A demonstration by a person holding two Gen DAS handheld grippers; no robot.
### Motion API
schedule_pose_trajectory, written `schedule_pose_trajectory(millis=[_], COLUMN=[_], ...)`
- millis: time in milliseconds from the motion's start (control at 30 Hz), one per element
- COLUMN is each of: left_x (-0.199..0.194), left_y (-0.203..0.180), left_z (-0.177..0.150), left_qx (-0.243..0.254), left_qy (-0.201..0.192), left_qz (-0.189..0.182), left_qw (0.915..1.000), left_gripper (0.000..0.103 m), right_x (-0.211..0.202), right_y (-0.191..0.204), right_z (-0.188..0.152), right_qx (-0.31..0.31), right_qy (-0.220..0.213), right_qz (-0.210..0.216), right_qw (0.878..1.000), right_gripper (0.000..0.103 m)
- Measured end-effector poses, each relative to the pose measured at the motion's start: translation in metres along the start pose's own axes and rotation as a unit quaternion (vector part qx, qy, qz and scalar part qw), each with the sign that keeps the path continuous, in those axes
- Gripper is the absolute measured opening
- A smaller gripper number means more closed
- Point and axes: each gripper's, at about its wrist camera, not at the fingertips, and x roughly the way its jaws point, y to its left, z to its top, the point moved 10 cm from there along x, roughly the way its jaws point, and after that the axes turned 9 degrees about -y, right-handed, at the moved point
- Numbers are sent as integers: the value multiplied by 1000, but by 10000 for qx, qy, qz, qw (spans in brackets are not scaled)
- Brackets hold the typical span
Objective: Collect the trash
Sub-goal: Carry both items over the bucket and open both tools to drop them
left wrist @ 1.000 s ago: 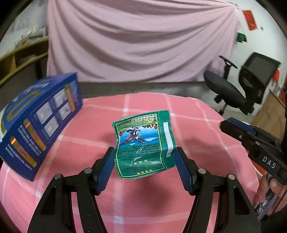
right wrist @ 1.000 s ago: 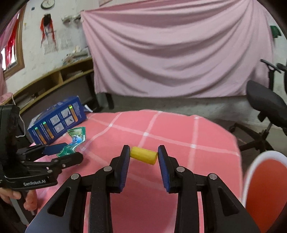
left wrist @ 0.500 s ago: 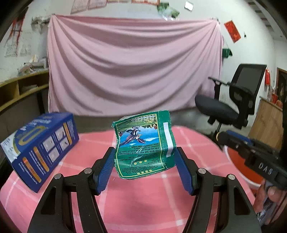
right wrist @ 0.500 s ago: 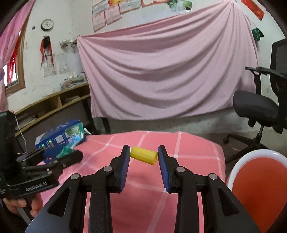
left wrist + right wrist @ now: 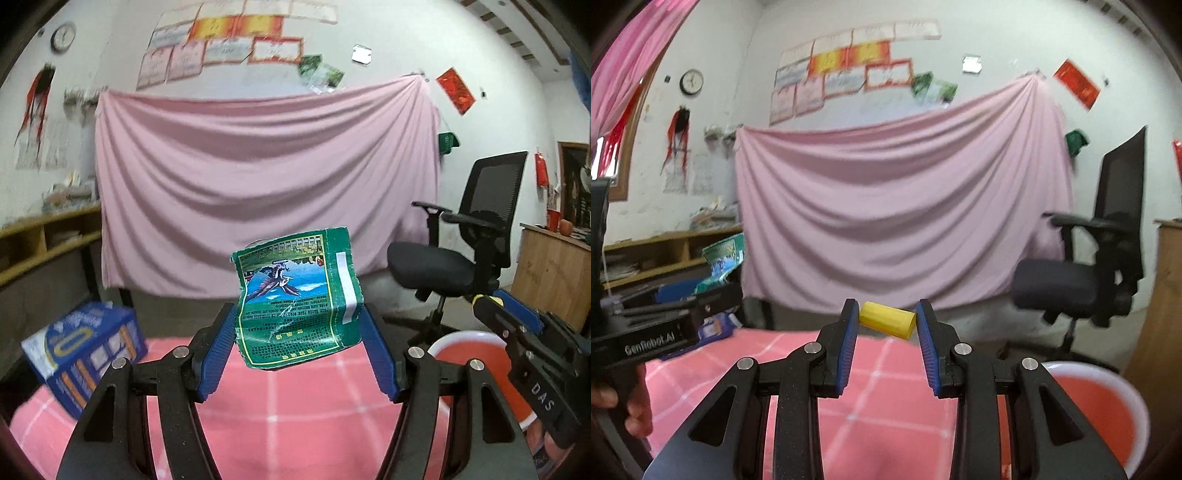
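Left to right across the two wrist views. A blue carton (image 5: pixel 83 350) lay at the left edge of the table with the pink checked cloth (image 5: pixel 295 417), untouched and somewhat blurred; whether it counted as trash could not be told. At centre the left gripper (image 5: pixel 297 334) stood roughly half spread, its blue pads pressed on the two side edges of a crumpled green wrapper (image 5: pixel 295 302), which was held upright and clear of the cloth, presumably so that the limp foil would not fold out of the grip in carriage. To the right, the right gripper (image 5: pixel 886 330) was closed narrowly on the two ends of a short yellow cylinder (image 5: pixel 888 324), held crosswise above the table; an end-to-end grip probably kept the round piece from rolling free. At far right a red basin with a white rim (image 5: pixel 1100 406) sat beside and below the table edge, the likely receptacle. Both pieces were lifted level, apparently to pass over its rim before release.
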Motion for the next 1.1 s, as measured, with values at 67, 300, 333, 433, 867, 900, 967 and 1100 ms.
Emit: schedule_pose_trajectory(millis=[67, 300, 333, 433, 867, 900, 967, 1100], left_x=[-1, -3, -3, -2, 25, 29, 31, 36], left_y=[-18, -85, -93, -116, -197, -201, -203, -209], left_z=[12, 33, 33, 33, 17, 15, 9, 2], left_qx=[151, 536, 580, 682, 886, 883, 868, 787], left_qy=[-157, -432, -446, -492, -260, -211, -146, -45], left_qz=[-59, -395, -447, -566, -1094, -1126, -1172, -1299], left_qw=[9997, 9968, 9963, 9948, 9897, 9895, 9892, 9884], left_gripper=[61, 61, 61, 61, 61, 61, 61, 61], right_x=[-9, -34, -37, -46, -60, -61, -60, -58], right_y=[-15, -63, -71, -88, -149, -151, -154, -159], right_z=[9, 33, 35, 37, 24, 22, 18, 9], right_qx=[37, 195, 224, 325, 815, 833, 849, 876], right_qy=[-164, -564, -598, -641, -386, -354, -283, -71], right_qz=[-144, -535, -606, -742, -1270, -1291, -1334, -1401], right_qw=[9998, 9968, 9961, 9946, 9878, 9875, 9870, 9862], right_gripper=[30, 30, 30, 30, 30, 30, 30, 30])
